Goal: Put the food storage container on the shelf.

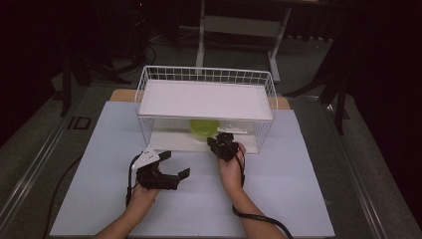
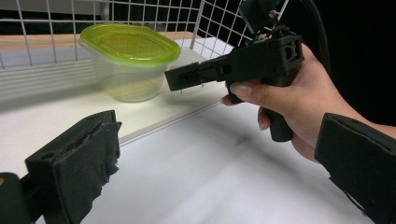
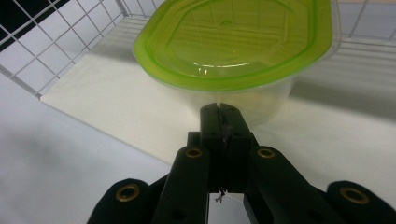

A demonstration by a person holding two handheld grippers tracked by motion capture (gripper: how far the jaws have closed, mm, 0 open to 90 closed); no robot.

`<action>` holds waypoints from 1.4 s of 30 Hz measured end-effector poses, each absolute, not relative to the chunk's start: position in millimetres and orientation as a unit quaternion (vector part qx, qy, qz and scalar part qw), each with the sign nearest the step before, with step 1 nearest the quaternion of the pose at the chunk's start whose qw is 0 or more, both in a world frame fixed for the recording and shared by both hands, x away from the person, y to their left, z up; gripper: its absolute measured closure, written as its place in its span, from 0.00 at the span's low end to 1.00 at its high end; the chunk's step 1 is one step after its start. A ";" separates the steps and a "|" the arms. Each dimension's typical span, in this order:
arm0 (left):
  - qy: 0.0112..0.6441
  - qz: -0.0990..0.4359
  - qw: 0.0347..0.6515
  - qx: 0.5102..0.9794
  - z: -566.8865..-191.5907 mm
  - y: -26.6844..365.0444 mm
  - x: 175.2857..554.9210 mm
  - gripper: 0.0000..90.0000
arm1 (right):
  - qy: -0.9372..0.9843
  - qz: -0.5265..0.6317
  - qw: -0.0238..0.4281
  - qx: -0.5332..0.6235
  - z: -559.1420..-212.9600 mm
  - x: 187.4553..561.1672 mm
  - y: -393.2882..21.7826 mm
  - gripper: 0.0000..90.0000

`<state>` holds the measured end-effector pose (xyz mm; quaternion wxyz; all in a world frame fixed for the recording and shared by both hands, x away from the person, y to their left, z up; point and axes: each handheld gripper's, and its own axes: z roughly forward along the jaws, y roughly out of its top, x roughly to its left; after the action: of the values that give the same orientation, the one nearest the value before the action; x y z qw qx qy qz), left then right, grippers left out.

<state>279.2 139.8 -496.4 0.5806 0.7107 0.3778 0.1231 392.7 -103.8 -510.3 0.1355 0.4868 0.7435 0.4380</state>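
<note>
A: What did the high view show?

B: A person at the counter (image 1: pixel 298 199), a gripper in each hand. The right gripper (image 1: pixel 222 143) sat at the open front of a white wire basket (image 1: pixel 144 99), pointed at a clear container w/ a green lid (image 1: pixel 204 127) on the basket's lower shelf (image 1: pixel 169 142).

A: Fingers on the right one?

B: Pressed together, nothing between them. In the right gripper view the closed tips (image 3: pixel 219 112) sat just in front of the container's clear wall (image 3: pixel 271 100), below the lid's (image 3: pixel 233 37) rim. Touching or a hair apart: couldn't tell.

A: And the left gripper?

B: The left gripper (image 1: pixel 171 164) hung over the counter, near the basket's front-left corner, well apart from the container. Its fingers stood wide open, empty. In its own view one padded finger (image 2: pixel 84 158) rose at bottom left, the other at bottom right, w/ the right hand (image 2: pixel 299 102) and its gripper between them farther off.

A: The container itself?

B: Upright, lid on, towards the front of the lower shelf, under the basket's white top shelf (image 1: pixel 206 99). It looked empty. A cable (image 1: pixel 259 216) trailed from the right gripper along the forearm.
</note>
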 end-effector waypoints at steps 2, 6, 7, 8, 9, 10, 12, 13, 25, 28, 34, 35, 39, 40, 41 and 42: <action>0.377 0.121 0.582 0.710 -496.0 140.2 278.9 0.01 | 0.745 0.438 0.135 0.486 -510.1 390.3 -104.4 0.98; 0.375 0.122 0.586 0.708 -494.9 142.3 277.9 0.01 | 0.749 0.440 0.133 0.477 -508.0 380.1 -108.3 0.96; 0.375 0.123 0.585 0.709 -494.6 142.6 277.7 0.01 | 0.748 0.442 0.132 0.476 -506.8 377.2 -110.2 0.95; 0.373 0.125 0.584 0.710 -494.1 142.6 277.6 0.01 | 0.747 0.445 0.129 0.477 -505.3 374.3 -112.1 0.92; 0.370 0.127 0.588 0.708 -493.9 142.4 277.1 0.01 | 0.744 0.450 0.127 0.477 -503.8 371.1 -114.2 0.88; 0.363 0.128 0.592 0.709 -493.6 142.2 276.9 0.01 | 0.740 0.455 0.126 0.480 -502.4 367.4 -116.0 0.85; 0.351 0.125 0.597 0.710 -492.5 141.3 276.3 0.01 | 0.738 0.462 0.126 0.475 -498.9 360.1 -118.6 0.79; 0.346 0.130 0.597 0.712 -491.8 140.3 275.8 0.01 | 0.740 0.464 0.126 0.470 -496.7 356.4 -119.4 0.76; 0.317 0.122 0.597 0.727 -478.7 128.7 269.0 0.01 | 0.752 0.493 0.141 0.415 -476.0 323.6 -127.0 0.30; 0.310 0.123 0.597 0.730 -476.5 126.9 266.3 0.01 | 0.756 0.499 0.146 0.397 -473.7 318.6 -126.8 0.22; 0.303 0.116 0.599 0.732 -474.0 126.7 262.9 0.01 | 0.748 0.516 0.146 0.392 -469.6 310.9 -130.9 0.20; 0.301 0.116 0.599 0.733 -473.6 127.0 261.9 0.01 | 0.746 0.518 0.146 0.392 -469.4 309.9 -131.5 0.19; 0.292 0.114 0.598 0.738 -474.7 130.3 257.8 0.01 | 0.742 0.524 0.154 0.389 -467.8 304.1 -137.4 0.18; 0.292 0.114 0.597 0.738 -475.1 131.3 257.2 0.01 | 0.741 0.525 0.157 0.389 -467.5 302.3 -139.2 0.18; 0.294 0.112 0.596 0.739 -475.5 132.5 256.3 0.01 | 0.743 0.523 0.159 0.386 -467.2 300.8 -140.8 0.17; 0.294 0.112 0.594 0.740 -475.5 134.2 255.3 0.01 | 0.743 0.524 0.162 0.385 -466.7 299.0 -143.2 0.16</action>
<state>255.3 134.2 -475.5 0.5940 0.7405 0.2937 0.1122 299.0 -143.2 -466.7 0.1616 0.3849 0.7427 0.5236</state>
